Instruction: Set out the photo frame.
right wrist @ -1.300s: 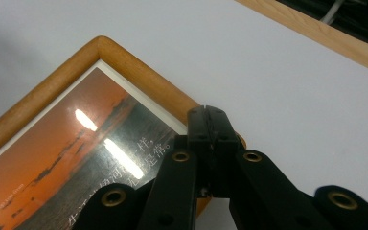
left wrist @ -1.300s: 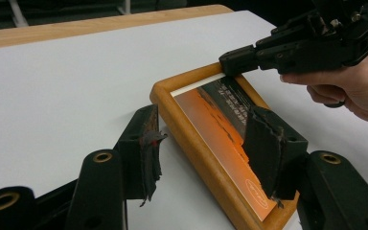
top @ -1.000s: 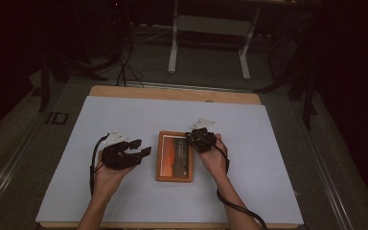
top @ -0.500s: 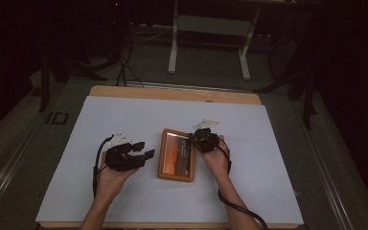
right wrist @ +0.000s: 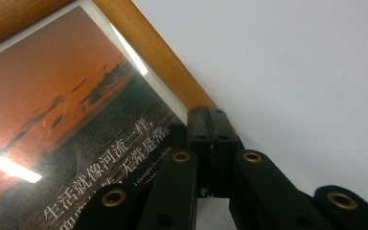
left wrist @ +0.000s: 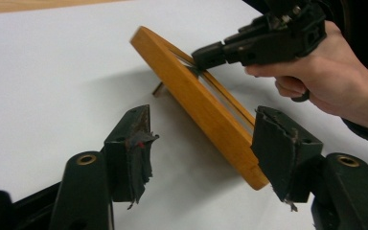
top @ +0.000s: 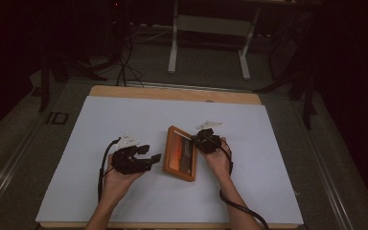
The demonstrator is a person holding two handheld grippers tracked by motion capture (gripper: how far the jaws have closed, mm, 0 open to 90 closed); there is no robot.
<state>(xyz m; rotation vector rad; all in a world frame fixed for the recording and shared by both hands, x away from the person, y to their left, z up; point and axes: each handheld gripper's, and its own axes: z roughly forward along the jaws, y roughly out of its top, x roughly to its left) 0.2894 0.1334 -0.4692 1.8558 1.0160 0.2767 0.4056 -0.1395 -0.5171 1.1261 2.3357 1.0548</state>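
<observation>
A wooden picture frame point(top: 180, 154) holding an orange sunset print with white writing point(right wrist: 76, 110) sits mid-table, tilted up on one long edge. My right gripper point(top: 200, 143) is shut on the frame's raised right rim point(right wrist: 148, 48), with the jaws pressed together over the wood point(right wrist: 214, 125). In the left gripper view the frame point(left wrist: 196, 103) leans with its lower edge on the sheet and a small back strut point(left wrist: 158, 89) under it. My left gripper point(top: 154, 157) is open just left of the frame, jaws wide point(left wrist: 206, 143), touching nothing.
A white sheet point(top: 124, 120) covers the wooden table point(top: 172, 93). Cables point(top: 239, 208) trail from both grippers toward the near edge. Beyond the table are a dark floor, a white stand's legs point(top: 208, 43) and more cables.
The frame's right side has come up off the sheet and the frame has turned slightly. The right gripper stayed clamped on it. The left gripper drifted nearer the frame's left edge.
</observation>
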